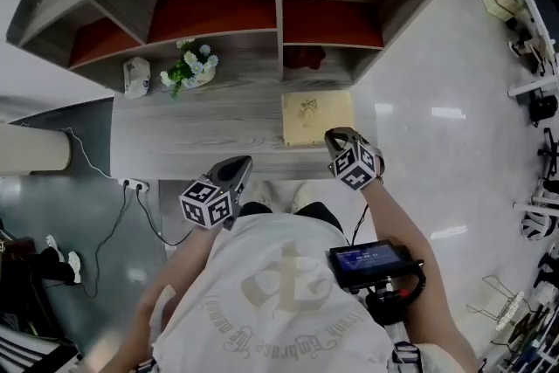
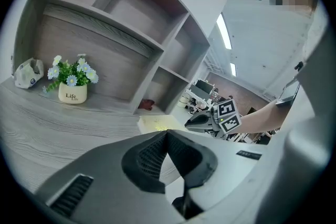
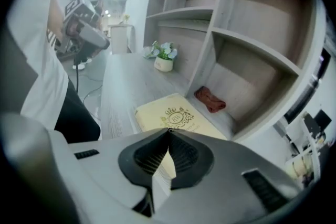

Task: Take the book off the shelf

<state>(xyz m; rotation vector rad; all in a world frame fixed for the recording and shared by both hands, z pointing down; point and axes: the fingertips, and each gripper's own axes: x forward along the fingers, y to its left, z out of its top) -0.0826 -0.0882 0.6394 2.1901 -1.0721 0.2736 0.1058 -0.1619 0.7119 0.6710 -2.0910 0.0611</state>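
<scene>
Nearest the person, the left hand-held gripper [image 1: 236, 166] hangs at the tabletop's [image 1: 201, 131] front edge with its jaws closed tip to tip and nothing between them. It stands well to the left of the book.

The right hand-held gripper [image 1: 339, 137] is far nearer. Its jaws are also closed together, with the tips right at the book's [image 1: 317, 116] near right corner. Whether they nip the cover cannot be told.

The pale yellow book lies flat on the tabletop, straight ahead of that gripper and square to the front edge. It looks almost square from above, so its long axis is uncertain.

Just behind it, the lower right compartment [image 1: 349, 65] of the shelf holds a small dark red thing [image 1: 303, 57]. Further left, against the back panel, a flower pot [image 1: 194, 71] carries blue and white blooms, with a small white object [image 1: 135, 76] beside it.
</scene>
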